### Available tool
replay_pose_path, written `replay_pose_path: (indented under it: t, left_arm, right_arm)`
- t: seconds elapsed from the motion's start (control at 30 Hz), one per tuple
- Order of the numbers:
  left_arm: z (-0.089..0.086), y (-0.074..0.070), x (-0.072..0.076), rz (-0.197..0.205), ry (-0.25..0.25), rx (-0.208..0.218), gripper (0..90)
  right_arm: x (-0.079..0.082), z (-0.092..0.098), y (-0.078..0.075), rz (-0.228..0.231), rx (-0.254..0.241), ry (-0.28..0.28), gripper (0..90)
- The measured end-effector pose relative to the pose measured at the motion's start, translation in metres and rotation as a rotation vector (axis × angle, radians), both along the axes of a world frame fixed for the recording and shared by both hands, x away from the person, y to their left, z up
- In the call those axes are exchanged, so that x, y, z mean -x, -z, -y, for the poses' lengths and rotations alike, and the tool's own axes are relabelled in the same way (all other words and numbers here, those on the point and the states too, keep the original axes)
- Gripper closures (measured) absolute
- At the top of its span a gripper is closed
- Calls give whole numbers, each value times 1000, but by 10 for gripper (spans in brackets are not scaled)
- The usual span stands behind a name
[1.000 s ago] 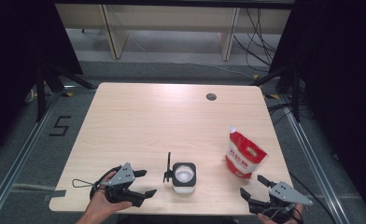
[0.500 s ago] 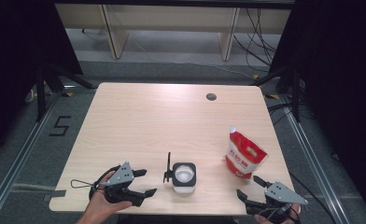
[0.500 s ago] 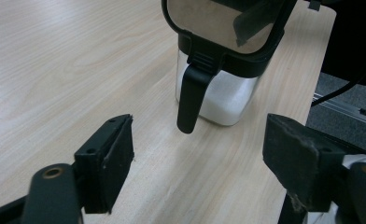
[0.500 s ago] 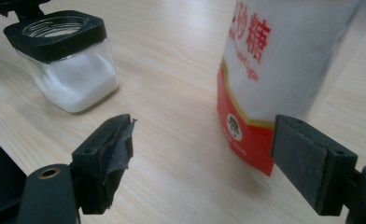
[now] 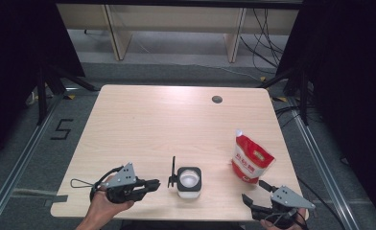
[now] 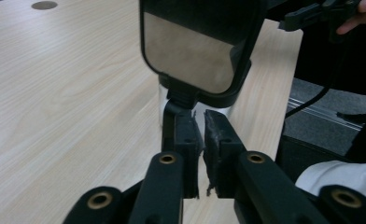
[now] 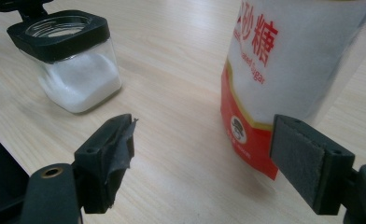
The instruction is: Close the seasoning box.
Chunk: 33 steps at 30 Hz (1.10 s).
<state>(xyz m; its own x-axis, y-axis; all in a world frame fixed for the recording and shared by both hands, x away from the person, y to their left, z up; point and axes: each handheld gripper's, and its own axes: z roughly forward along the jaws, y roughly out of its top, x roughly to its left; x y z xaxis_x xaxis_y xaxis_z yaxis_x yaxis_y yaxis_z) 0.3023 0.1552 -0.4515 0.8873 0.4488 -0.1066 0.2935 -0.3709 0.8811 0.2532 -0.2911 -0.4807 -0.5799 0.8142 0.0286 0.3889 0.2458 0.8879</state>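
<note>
Now the left gripper (image 5: 153,183) has just been closing its jaws, and in the left gripper view they stand nearly together, with only a thin slit between the pads. They point at the hinge under the flipped-up lid (image 6: 195,46) of the sugar jar (image 5: 189,181); whether they pinch the hinge tab or merely sit against it I cannot tell, though nothing bulky lies between them. A second ago the same jaws were spread wide beside the jar.

On the counter (image 5: 152,124) the jar sits at about 6 o'clock, close to the near edge, its lid standing upright on its 9 o'clock side and white sugar showing through the open mouth. The red and white sugar bag (image 5: 251,160) stands upright at roughly 4 o'clock, well apart from the jar. The right gripper (image 5: 255,192) waits just below the bag, jaws wide open and empty, the bag's lower corner framed between them without contact.

My reading: the left side now steadies the opened jar, which frees the right to take the bag for pouring.
</note>
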Motion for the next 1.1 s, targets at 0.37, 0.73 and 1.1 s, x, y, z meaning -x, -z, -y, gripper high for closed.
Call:
replay_pose_path:
  t: [0.37,0.73,1.1]
  left_arm:
    - [17,-24,-7,66,4,-5,893]
    - [27,-33,-13,89,13,0,894]
    - [35,-33,-15,84,19,-2,894]
  right_arm:
    - [0,-1,0,1,-2,1,242]
    - [0,0,0,-2,-3,6,242]
    - [0,-2,0,-1,-8,-6,243]
